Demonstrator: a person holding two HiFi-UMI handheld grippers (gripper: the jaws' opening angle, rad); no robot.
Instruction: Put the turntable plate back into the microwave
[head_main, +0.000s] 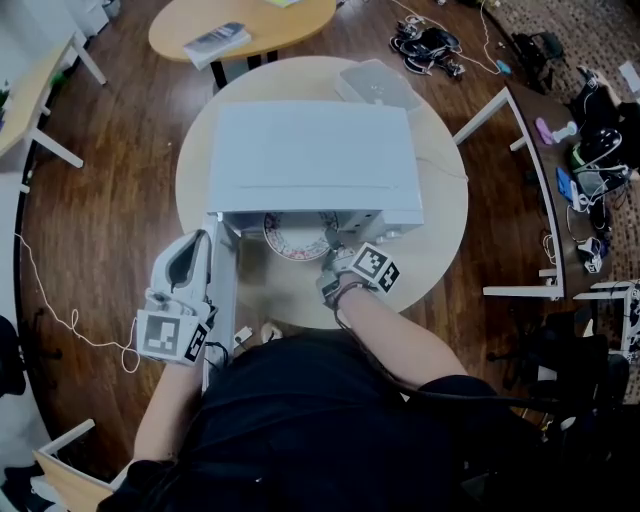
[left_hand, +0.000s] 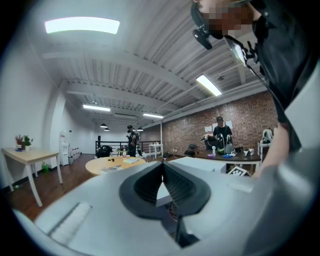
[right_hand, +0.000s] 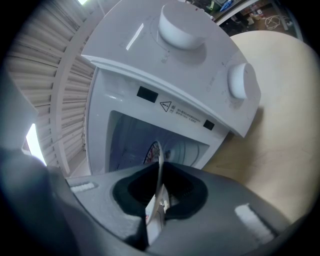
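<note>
The open door of the microwave juts toward the person at the left of the cavity and walls off the left gripper, which sits outside it. The turntable plate, clamped in the right gripper, lies halfway through the opening and blocks its middle. The control panel bounds the opening on the right. The round table is bare in front of and to the right of the microwave

Patterned turntable plate half inside open white microwave, front edge protruding.
</note>
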